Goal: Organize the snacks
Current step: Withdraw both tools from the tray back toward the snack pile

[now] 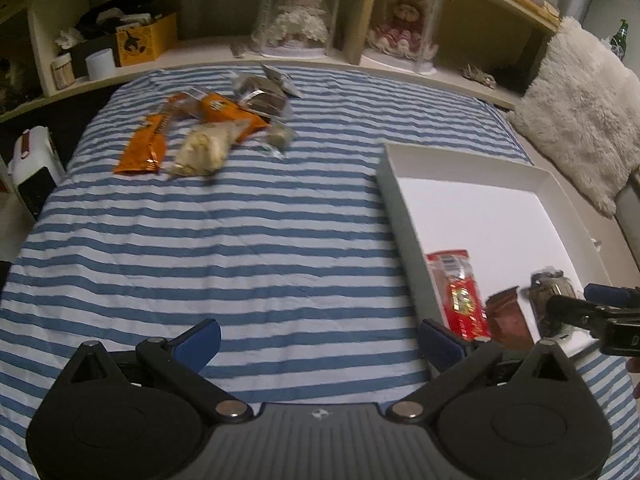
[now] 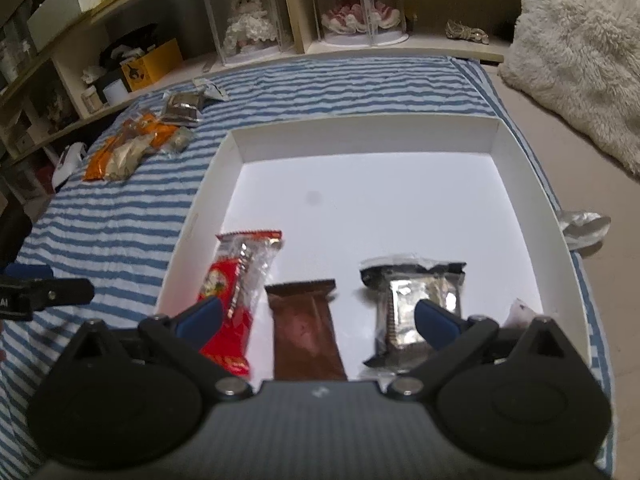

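Now wide open and empty, the left gripper [image 1: 320, 340], hovering over the blue-and-white striped cloth [image 1: 240, 240] just beside the shallow white cardboard box [image 1: 460, 156]. Likewise spread wide with nothing clamped, the right gripper [image 2: 326, 318], hanging over the near end of that box, above three packets already laid side by side: a red-and-clear plastic sachet [image 2: 236, 288], a brown foil bar [image 2: 304, 332], a silver-and-black foil pack [image 2: 416, 300].

Well apart from the box, at the far left of the cloth, a loose heap waiting to be sorted: orange foil packets [image 1: 140, 148], a pale crinkled bag [image 1: 204, 148], dark brown wrapped squares [image 1: 264, 96].

Likely trouble:
- Pinching two overlapping wrappers at once in that heap, or dragging neighbours along.
- Slippery foil sliding out on the way over.
- Clipping the box wall with a finger and shoving the light box across the cloth.
- Brushing the row already laid and knocking it askew.
- Crossing paths with the other gripper near the box's left edge.

Around: a wooden shelf with dolls in clear cases [image 1: 300, 12], a fluffy cream rug [image 1: 580, 112], a crumpled silvery wrapper [image 2: 580, 228] beside the box. Nothing between heap and box.
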Demonstrator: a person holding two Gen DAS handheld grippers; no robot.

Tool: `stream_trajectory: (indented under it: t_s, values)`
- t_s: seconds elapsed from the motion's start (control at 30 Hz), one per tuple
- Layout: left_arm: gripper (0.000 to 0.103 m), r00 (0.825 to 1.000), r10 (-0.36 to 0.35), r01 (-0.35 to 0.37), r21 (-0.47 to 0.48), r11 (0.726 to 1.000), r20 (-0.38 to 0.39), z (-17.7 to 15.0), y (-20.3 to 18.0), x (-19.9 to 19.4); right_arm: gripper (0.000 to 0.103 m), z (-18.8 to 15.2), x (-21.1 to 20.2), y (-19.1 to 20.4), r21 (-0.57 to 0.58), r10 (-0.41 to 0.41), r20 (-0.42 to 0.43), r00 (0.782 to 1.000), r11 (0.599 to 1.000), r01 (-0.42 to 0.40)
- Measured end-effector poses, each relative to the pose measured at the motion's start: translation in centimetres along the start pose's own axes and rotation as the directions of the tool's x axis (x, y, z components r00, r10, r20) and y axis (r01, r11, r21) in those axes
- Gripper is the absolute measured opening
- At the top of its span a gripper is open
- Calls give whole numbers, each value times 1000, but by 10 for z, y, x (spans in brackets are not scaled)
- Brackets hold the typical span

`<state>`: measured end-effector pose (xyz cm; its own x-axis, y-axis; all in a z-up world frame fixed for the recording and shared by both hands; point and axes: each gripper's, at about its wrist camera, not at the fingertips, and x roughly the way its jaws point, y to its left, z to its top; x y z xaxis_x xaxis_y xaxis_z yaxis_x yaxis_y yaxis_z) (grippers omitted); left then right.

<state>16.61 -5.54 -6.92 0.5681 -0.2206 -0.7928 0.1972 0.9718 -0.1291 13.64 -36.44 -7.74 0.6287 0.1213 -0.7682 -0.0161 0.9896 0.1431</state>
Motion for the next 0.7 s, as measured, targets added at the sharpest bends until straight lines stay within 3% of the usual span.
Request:
stream_trajectory:
  t_s: [0.4,0.7]
  values:
    - [103,996,29,-24,-55,998,86,18,67,-6,102,27,-3,45,-32,84,132,988,996,-80]
    - [103,986,75,-66,-65,996,150,47,107,7,102,60,20,77,-14,161,185,969,987,-162]
